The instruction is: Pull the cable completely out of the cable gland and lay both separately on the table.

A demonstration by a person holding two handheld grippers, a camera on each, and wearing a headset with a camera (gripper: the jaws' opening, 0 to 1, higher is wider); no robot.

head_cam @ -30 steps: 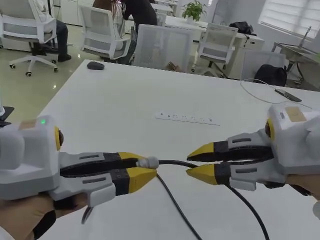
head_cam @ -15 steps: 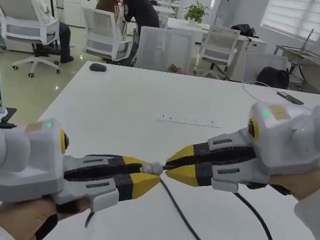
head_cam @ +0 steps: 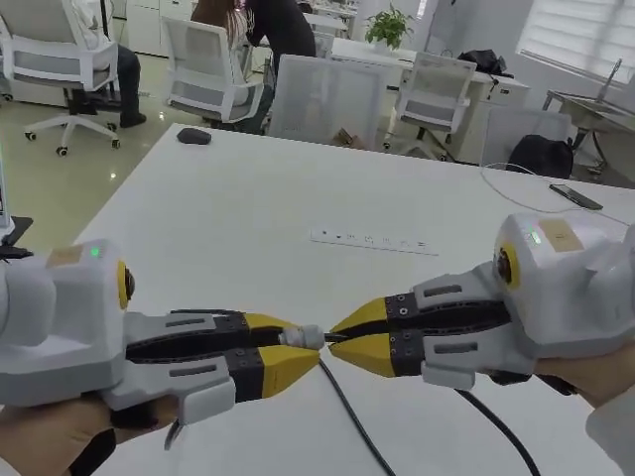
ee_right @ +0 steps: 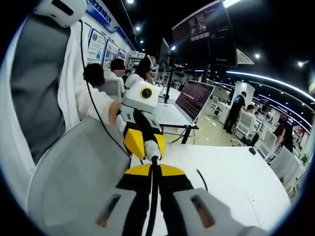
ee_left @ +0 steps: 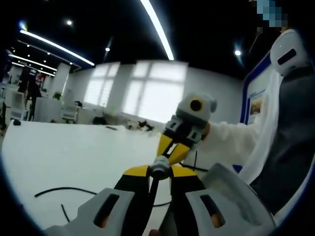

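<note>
Over the white worktop [head_cam: 258,188] near its front edge you hold both grippers tip to tip — left gripper [head_cam: 304,345] fingers pinching the cable gland [head_cam: 304,338] to anchor it, right gripper [head_cam: 335,338] fingers closed on the cable [head_cam: 349,414] just beside the gland, seemingly set for a straight pull apart.

Table [head_cam: 248,208] lies under both my tools. Left gripper [head_cam: 304,343] comes in from the left and right gripper [head_cam: 335,339] from the right. Their tips almost meet above the near part of the table.

Cable gland [head_cam: 303,337] sits between my left jaws, at their tip. Cable [head_cam: 349,421] leaves the gland on the right, lies between my right jaws, then runs down across the table toward me.

Power strip [head_cam: 369,239] is behind the tips, mid-table. Mouse [head_cam: 192,135] is near the far left edge. Chairs [head_cam: 327,94] stand beyond the far edge.
</note>
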